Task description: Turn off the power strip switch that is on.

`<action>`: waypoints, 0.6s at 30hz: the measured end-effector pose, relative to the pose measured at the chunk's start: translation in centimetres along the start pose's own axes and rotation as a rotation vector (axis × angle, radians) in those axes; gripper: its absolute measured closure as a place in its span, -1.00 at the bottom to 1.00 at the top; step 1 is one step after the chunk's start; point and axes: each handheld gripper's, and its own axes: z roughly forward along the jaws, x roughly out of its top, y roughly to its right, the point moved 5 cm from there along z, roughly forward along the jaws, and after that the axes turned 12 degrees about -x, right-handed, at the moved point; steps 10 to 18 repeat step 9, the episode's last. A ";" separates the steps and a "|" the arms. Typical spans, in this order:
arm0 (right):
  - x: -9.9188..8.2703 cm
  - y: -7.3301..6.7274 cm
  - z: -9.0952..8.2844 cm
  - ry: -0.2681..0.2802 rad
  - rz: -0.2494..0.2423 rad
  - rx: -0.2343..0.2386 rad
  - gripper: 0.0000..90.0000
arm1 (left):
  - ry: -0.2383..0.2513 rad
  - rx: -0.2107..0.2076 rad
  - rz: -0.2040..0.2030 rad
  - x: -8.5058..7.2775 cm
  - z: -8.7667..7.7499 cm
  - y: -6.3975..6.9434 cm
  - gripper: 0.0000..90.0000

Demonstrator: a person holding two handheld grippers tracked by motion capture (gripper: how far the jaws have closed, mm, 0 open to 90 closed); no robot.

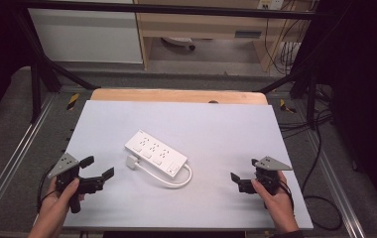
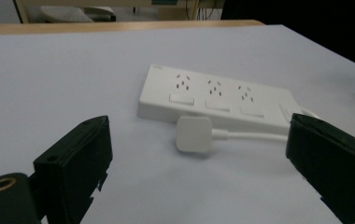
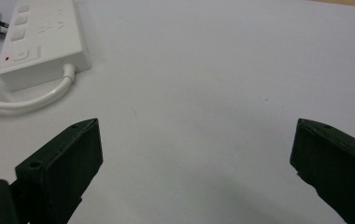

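Low over table: left gripper, right gripper, jaws spread, flanking power strip.

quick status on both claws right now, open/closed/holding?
Left claw: open, empty, facing the white plastic power strip and its white plug.
Right claw: open, empty, over the pale grey table.

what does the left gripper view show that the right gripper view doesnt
Left gripper view: the flat white plug lying face-on beside the power strip, plus three socket groups with their switches. The left gripper has its jaws wide apart.

Right gripper view: the strip's end with a red light and the cable leaving the strip in a curve. The right gripper is also open.

Both: the white strip, its cable and the pale table.
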 end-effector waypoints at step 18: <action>-0.5 0.7 0.9 -0.059 0.011 -0.074 -0.94 | -0.099 -0.027 0.017 -3.0 0.8 1.4 -0.84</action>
